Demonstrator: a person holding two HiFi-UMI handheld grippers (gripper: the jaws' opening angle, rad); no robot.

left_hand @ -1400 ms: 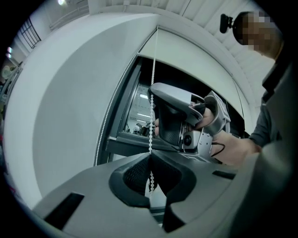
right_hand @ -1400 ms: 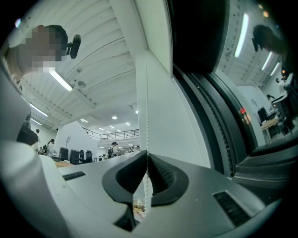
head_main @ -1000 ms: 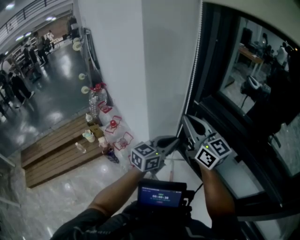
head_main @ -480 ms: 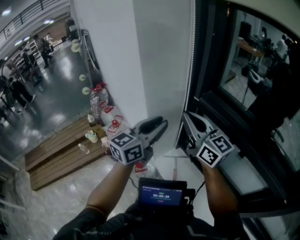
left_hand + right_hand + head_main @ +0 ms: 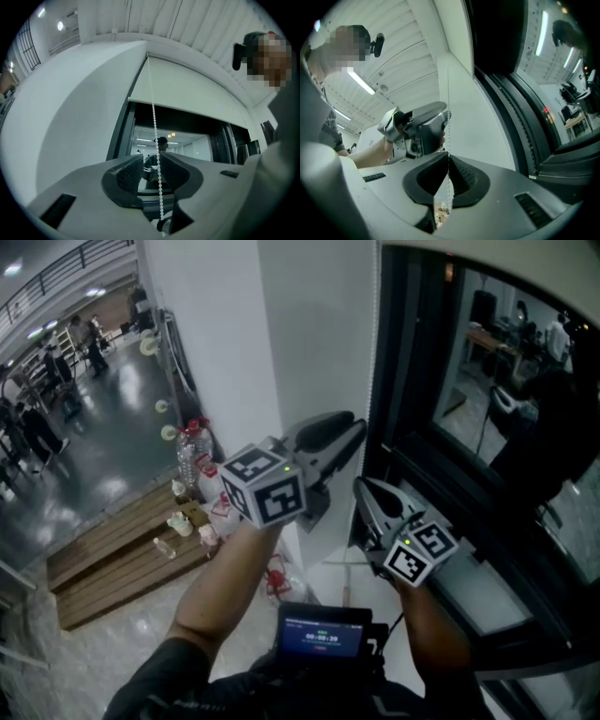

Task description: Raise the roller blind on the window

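Note:
A white bead chain (image 5: 153,117) hangs from the left end of the pale roller blind (image 5: 187,89), which covers only the top of the dark window (image 5: 487,362). My left gripper (image 5: 151,161) is open; its jaws have just been opening, and the chain runs loose between them, close to the right pad. In the head view the left gripper (image 5: 352,430) is up beside the window frame, above my right gripper (image 5: 361,488). Lower down, the right gripper (image 5: 446,157) is shut on the bead chain (image 5: 447,136). The left gripper (image 5: 423,129) shows just above it there.
A white wall pillar (image 5: 244,343) stands left of the black window frame (image 5: 403,418). On the floor below are plastic bottles (image 5: 189,451), red wire stands and a wooden platform (image 5: 122,549). People stand far off at the left. A small screen (image 5: 321,634) sits at my chest.
My left gripper has risen along the chain from beside the right gripper to above it, and its jaws have opened. The right gripper has stayed put, shut on the chain.

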